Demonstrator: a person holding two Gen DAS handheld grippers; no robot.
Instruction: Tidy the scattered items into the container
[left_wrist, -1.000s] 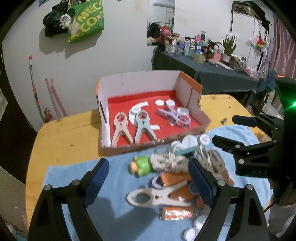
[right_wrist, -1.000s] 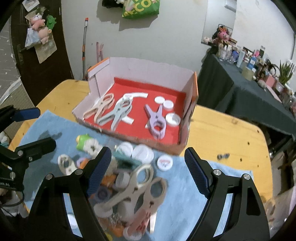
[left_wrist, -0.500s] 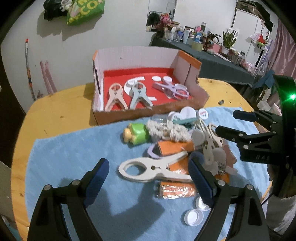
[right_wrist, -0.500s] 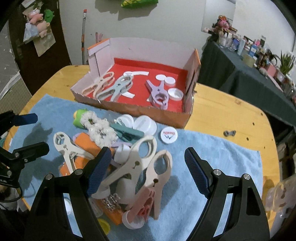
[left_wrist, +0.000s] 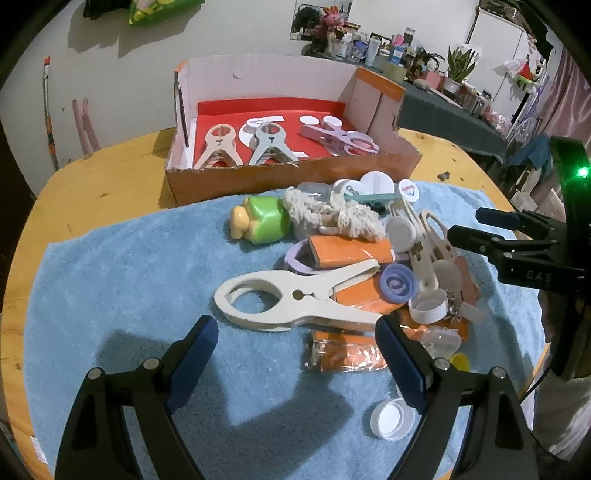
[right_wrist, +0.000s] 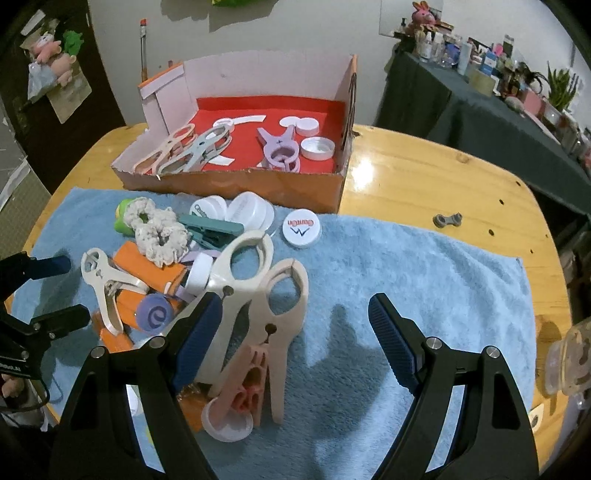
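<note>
A cardboard box (left_wrist: 295, 181) with a red floor holds three clips and white lids; it also shows in the right wrist view (right_wrist: 236, 188). A pile of clips, lids, orange packets, a green toy (left_wrist: 264, 219) and a cream scrunchie (right_wrist: 157, 230) lies on a blue towel (left_wrist: 122, 277). My left gripper (left_wrist: 295, 339) is open, just short of a large cream clip (left_wrist: 295, 301). My right gripper (right_wrist: 295, 317) is open, its left finger beside a beige and pink clip (right_wrist: 269, 332). Each gripper shows in the other's view: the right one (left_wrist: 491, 232), the left one (right_wrist: 48, 291).
A round wooden table (right_wrist: 424, 184) carries the towel and box. A loose white cap (left_wrist: 391, 419) lies near my left gripper's right finger. A small grey metal part (right_wrist: 447, 220) sits on the wood to the right. A dark cluttered side table (right_wrist: 480, 85) stands behind.
Both grippers have come down and forward toward the pile. The box has moved up and away in both views. Both stay open.
</note>
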